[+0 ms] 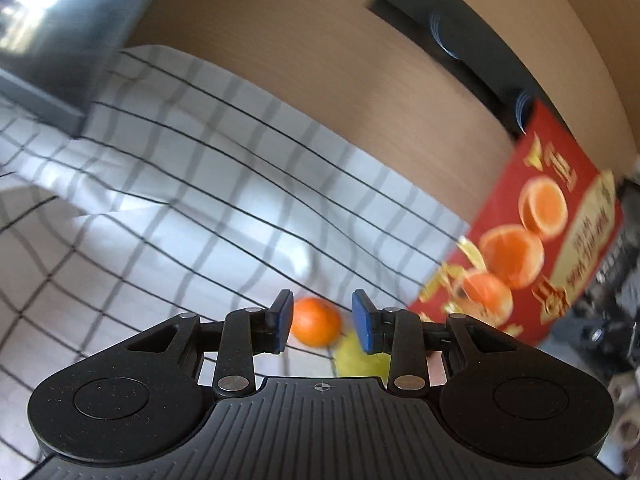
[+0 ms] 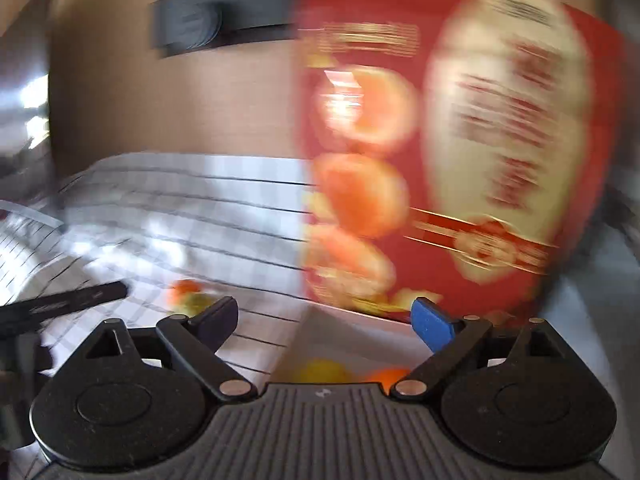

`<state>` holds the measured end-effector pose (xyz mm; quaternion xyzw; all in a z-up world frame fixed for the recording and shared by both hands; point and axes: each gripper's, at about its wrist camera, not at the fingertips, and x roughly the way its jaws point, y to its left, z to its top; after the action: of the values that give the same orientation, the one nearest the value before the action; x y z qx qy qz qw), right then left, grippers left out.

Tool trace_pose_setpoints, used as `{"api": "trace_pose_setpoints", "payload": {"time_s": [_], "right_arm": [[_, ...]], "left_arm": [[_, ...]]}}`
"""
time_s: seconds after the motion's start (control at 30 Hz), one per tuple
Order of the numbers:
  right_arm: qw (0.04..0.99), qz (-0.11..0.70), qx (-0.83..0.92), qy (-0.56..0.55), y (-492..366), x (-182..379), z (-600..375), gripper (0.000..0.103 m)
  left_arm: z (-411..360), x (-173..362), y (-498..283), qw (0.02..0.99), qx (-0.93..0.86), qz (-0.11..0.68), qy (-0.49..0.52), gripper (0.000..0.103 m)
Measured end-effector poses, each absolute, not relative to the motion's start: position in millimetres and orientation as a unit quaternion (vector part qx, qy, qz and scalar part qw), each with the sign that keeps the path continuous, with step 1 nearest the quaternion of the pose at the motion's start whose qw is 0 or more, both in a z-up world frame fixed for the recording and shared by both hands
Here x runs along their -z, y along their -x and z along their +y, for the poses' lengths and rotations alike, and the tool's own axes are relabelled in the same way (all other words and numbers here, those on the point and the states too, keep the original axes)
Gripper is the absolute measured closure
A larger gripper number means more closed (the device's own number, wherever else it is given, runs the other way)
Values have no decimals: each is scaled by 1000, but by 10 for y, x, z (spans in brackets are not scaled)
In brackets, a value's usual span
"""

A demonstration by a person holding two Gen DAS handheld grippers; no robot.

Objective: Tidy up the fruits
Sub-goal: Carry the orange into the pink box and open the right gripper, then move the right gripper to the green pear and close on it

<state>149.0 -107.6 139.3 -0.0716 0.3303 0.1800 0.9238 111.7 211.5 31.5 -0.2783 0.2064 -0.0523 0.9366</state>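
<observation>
Left hand-held gripper [image 1: 322, 326] released, blue pads parted, nothing between them. Just beyond: round orange fruit [image 1: 315, 321] touching a yellow-green fruit [image 1: 360, 356] on the white black-grid cloth [image 1: 180, 184]. Right hand-held gripper [image 2: 324, 320] spread wide, empty, above the red carton [image 2: 460, 140]; inside its open bottom part, a yellow fruit [image 2: 320, 370] and an orange one [image 2: 386, 376]. Carton glossy with printed oranges, blurred. Tan wall [image 1: 320, 60] behind.

Orange [image 1: 315, 321] touching yellow-green fruit [image 1: 360, 358] on checked cloth [image 1: 160, 184]; red box [image 1: 532, 240] beside.
</observation>
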Motion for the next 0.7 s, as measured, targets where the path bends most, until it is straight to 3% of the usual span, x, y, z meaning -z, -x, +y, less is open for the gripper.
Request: {"api": "trace_pose_setpoints", "payload": {"time_s": [0.3,0.7], "right_arm": [[893,364,-228,135,-1820,-866,352,9],[866,462,-169,86,-2346,-308,403,12]], "left_arm": [[2401,-274,-969,943,-24,171,285,67],[2369,-229,-1018,940,-1,188,286,67]]}}
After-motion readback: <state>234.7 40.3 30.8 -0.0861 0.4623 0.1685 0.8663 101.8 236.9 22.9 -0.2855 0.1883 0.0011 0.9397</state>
